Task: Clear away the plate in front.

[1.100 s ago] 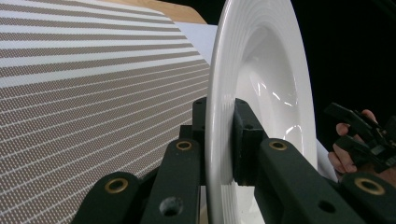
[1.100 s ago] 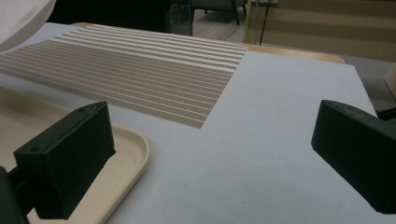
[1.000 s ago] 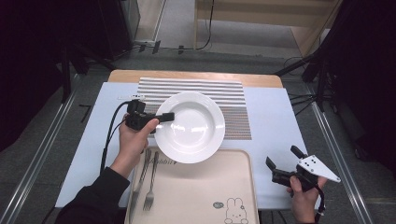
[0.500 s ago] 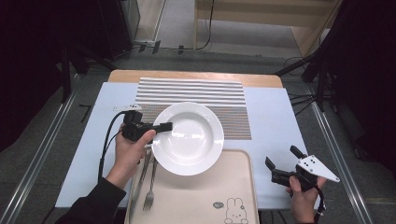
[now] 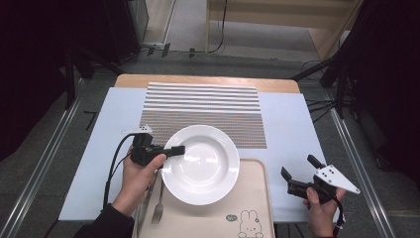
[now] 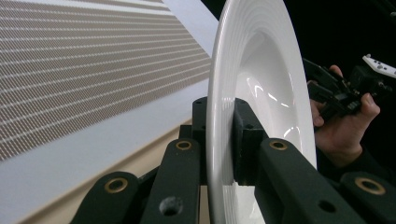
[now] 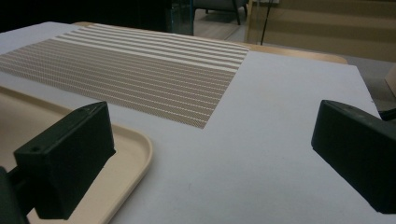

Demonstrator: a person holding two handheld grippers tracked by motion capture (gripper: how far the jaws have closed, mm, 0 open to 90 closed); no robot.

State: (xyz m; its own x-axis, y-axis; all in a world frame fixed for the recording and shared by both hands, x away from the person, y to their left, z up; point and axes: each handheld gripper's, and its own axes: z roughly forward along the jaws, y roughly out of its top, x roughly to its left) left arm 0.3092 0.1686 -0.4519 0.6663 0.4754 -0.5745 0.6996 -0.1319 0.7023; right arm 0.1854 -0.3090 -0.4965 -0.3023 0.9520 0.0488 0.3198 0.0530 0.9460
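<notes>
Left hand-held gripper (image 5: 173, 150) clamps plate (image 5: 203, 163) rim, frame centre; thin edge grip, plate may slip onto tray (image 5: 257, 208). Right hand-held gripper (image 5: 297, 174) open, idle.

Glossy white plate (image 5: 201, 163) (probably ceramic), smooth beige plastic tray (image 5: 252, 208), woven-looking striped mat (image 5: 203, 106).

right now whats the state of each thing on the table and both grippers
plate: gripped by its left rim, partly over the tray
left gripper: shut on the plate's rim
right gripper: open, holding nothing
fork: lying flat on the tray's left side
tray: flat at the near edge
striped mat: flat, bare
</notes>
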